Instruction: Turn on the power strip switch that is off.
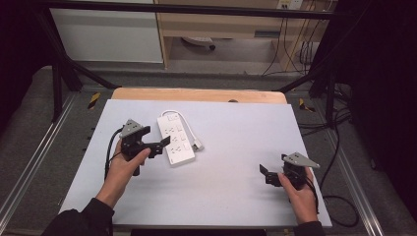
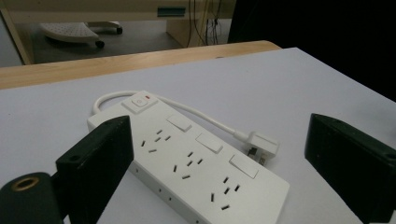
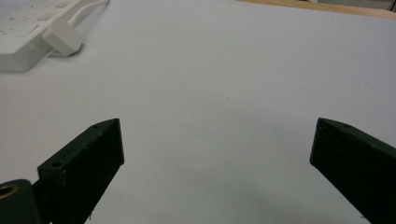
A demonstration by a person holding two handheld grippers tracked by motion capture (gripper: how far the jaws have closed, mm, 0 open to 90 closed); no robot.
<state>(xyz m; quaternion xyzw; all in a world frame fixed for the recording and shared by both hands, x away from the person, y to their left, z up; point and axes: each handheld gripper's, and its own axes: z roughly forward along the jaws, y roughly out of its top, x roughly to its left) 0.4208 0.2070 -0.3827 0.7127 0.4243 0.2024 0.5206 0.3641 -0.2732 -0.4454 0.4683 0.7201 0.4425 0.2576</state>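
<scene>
On the left of the high view, the person's left hand (image 1: 129,164) comes up from the bottom edge, forearm angled slightly inward, gripping the left gripper (image 1: 160,144) with its grey three-cornered plate on top and a black cable looping off to the left. The gripper points toward the right, its jaws spread wide and released, holding nothing. In the left gripper view the two black jaws stand far apart at the bottom corners, and the power strip (image 2: 187,158) lies between and just beyond them.

The power strip (image 1: 175,137) is one white, flat, oblong block lying near the middle of the pale tabletop (image 1: 231,196), just beside the left gripper's jaws; whether a jaw touches its near edge cannot be told. Its top carries three socket groups, three white rocker switches in a row along one side, and one larger switch with a small red mark at the far end. One white cord (image 2: 196,113) loops out from that end and runs along the strip's side to one white plug (image 2: 261,144) resting on the tabletop just beside it.

At the right, well apart from the strip, the right hand (image 1: 300,189) holds the right gripper (image 1: 264,174) low over the tabletop, pointing left. Its jaws are likewise wide open with only bare tabletop between them.
</scene>
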